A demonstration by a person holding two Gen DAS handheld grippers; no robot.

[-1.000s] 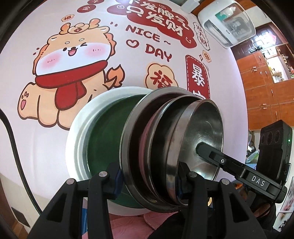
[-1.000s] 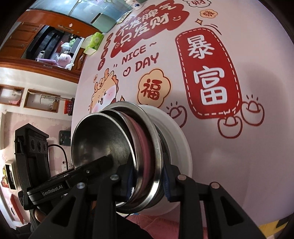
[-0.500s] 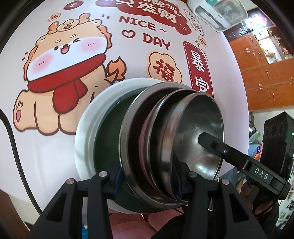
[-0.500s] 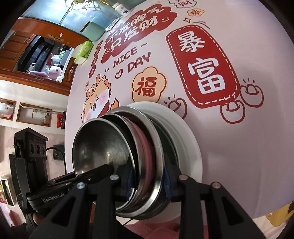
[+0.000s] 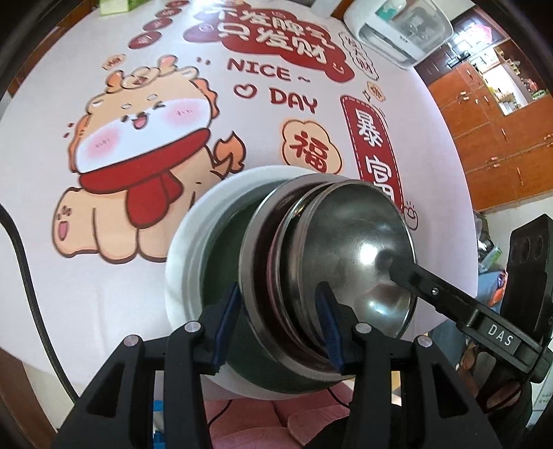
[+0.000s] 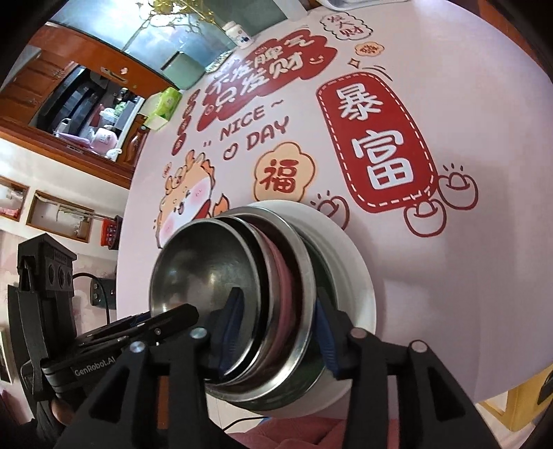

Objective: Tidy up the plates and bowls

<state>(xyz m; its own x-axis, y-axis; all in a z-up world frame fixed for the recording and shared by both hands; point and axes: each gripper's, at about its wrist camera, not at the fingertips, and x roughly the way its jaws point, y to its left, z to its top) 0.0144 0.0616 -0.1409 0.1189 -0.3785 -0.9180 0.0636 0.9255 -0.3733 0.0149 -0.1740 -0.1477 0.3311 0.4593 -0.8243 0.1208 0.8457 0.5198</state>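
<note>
A nested stack stands at the table's near edge: a white plate (image 5: 193, 235), a dark green dish (image 5: 221, 255), a wide steel bowl (image 5: 255, 248), a pink plate (image 6: 287, 276) and a small steel bowl (image 5: 363, 248) on top. My left gripper (image 5: 276, 323) is shut on the rims of the steel bowls, one pad outside the wide bowl and one inside the small one. From the opposite side my right gripper (image 6: 278, 328) straddles the same rims. Its jaws are opening, and the inner pad stands off the small bowl (image 6: 200, 262).
The round table (image 6: 449, 103) wears a pink cartoon cloth. At its far edge stand a white appliance (image 5: 397, 24), a green tissue box (image 6: 166, 103) and a white bottle (image 6: 238, 32). A black cable (image 5: 31, 293) runs at the left. A pink seat (image 5: 269, 424) lies below the stack.
The right gripper's jaws have spread apart and let go of the bowl rims. The left gripper keeps its hold and has rolled a little, so the stack sits further right in its view.
</note>
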